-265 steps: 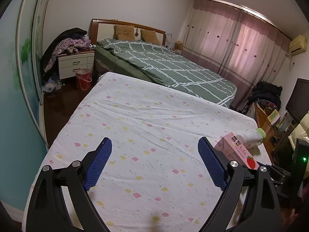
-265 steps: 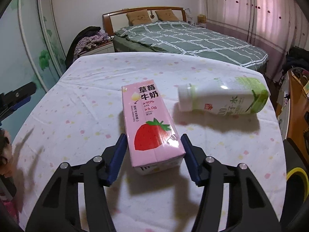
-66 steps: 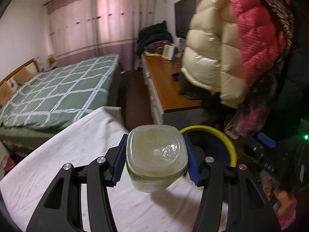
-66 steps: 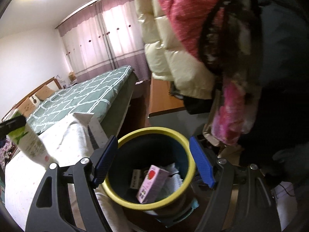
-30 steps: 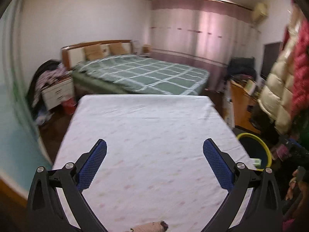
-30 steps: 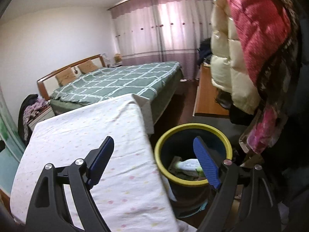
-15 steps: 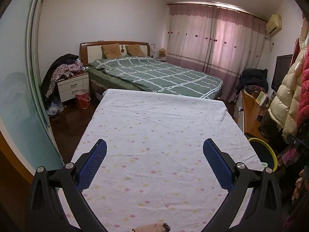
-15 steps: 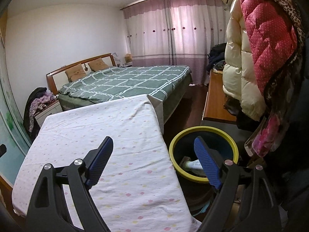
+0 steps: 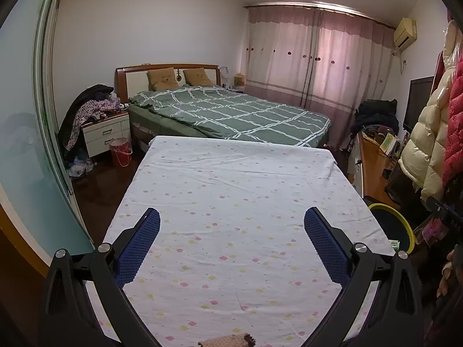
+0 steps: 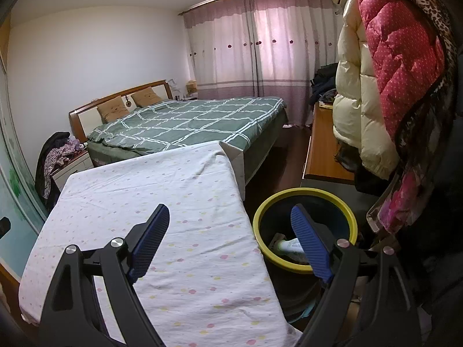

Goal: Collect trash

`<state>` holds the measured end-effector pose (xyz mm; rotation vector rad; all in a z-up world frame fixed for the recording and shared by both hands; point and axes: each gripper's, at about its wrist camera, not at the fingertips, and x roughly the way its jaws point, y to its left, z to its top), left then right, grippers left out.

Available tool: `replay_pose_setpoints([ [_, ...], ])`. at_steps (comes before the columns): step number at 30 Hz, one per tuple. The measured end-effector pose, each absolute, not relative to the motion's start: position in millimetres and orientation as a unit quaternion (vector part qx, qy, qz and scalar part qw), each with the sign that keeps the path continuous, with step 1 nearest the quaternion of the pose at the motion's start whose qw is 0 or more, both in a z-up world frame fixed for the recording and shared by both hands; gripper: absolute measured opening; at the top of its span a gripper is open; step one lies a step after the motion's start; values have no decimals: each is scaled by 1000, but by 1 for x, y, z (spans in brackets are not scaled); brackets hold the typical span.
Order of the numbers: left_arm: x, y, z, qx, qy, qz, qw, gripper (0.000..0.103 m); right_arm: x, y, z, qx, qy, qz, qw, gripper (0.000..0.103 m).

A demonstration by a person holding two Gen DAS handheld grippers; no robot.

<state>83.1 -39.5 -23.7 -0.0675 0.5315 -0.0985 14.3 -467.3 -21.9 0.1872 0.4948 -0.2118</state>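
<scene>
Wardrobe glass (image 9: pixel 26 156) fills the far left of the left wrist view, then a nightstand (image 9: pixel 105 133) heaped with clothes and a red bucket (image 9: pixel 120 151) on the floor beside it. The counter (image 9: pixel 231 202), under a white spotted sheet, runs down the middle with nothing on it; nearly nine seconds ago the pink carton and the bottle lay at its right end. The left tool (image 9: pixel 231 243) hangs above the sheet with its blue pads wide apart and empty, whereas about two seconds ago it was clamped on the bottle. Beyond the counter stands the bed (image 9: pixel 231 112) with its green checked cover.

In the right wrist view the right tool (image 10: pixel 230 240) is likewise spread wide with nothing between its pads, one pad over the counter's edge and the other over the bin (image 10: pixel 303 195). The yellow-rimmed bin stands on the floor just beside the counter's right side. Inside it lies the bottle (image 10: pixel 288 244), white with green print; the carton, seen there two seconds ago, is probably hidden behind the pad now. Puffy coats (image 10: pixel 385 86) hang at the far right.
</scene>
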Motion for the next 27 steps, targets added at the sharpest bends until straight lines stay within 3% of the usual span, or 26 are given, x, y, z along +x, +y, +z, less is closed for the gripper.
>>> replay_pose_setpoints([
  [27,84,-41,-25,-33,266,-53,962,98,16,-469,-24,93,248,-103,959,82],
])
